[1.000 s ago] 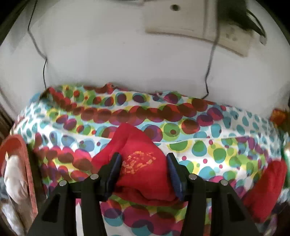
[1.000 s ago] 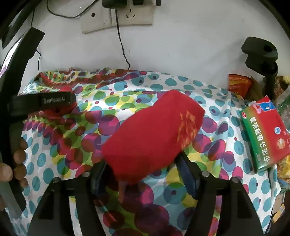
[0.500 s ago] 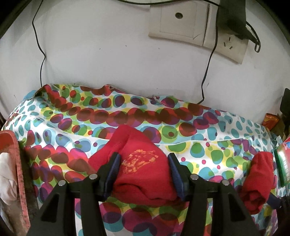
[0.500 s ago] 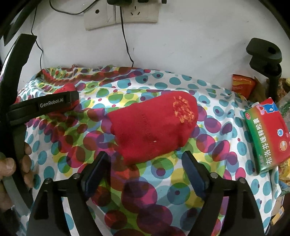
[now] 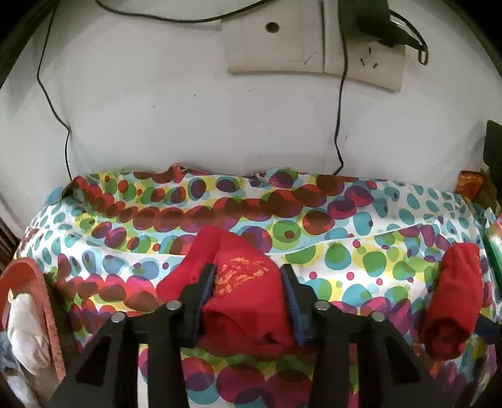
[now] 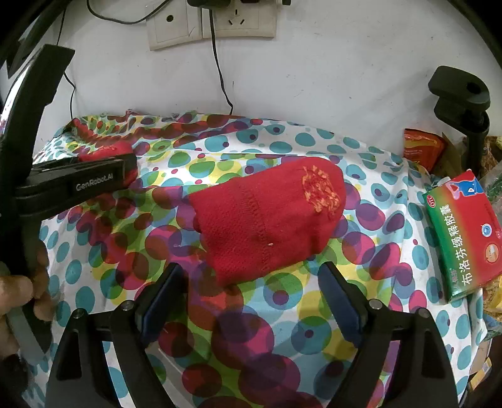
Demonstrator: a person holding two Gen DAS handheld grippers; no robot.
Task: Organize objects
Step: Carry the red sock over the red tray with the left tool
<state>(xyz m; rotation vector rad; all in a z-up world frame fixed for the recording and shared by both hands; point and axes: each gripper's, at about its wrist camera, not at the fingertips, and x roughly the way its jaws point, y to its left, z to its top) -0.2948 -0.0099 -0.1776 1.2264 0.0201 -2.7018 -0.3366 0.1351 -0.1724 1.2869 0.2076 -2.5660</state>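
Observation:
Two folded red socks with orange embroidery lie on a colourful dotted cloth (image 6: 282,314). My left gripper (image 5: 249,276) is shut on one red sock (image 5: 248,298), which rests on the cloth. My right gripper (image 6: 251,292) is open and empty, just short of the second red sock (image 6: 266,219), which lies flat and free. That second sock also shows at the right of the left wrist view (image 5: 451,301). The left gripper's body (image 6: 78,182) and the first sock (image 6: 106,150) show at the left of the right wrist view.
A white wall with sockets (image 6: 213,22) and hanging cables stands right behind the table. A green and red medicine box (image 6: 461,238), snack packets (image 6: 420,147) and a black clamp stand (image 6: 461,97) are at the right. A red basket with white cloth (image 5: 22,310) is at the left.
My right gripper opened and let go of the second sock, which now lies flat on the cloth; the gripper drew back. The left gripper stays shut on its sock.

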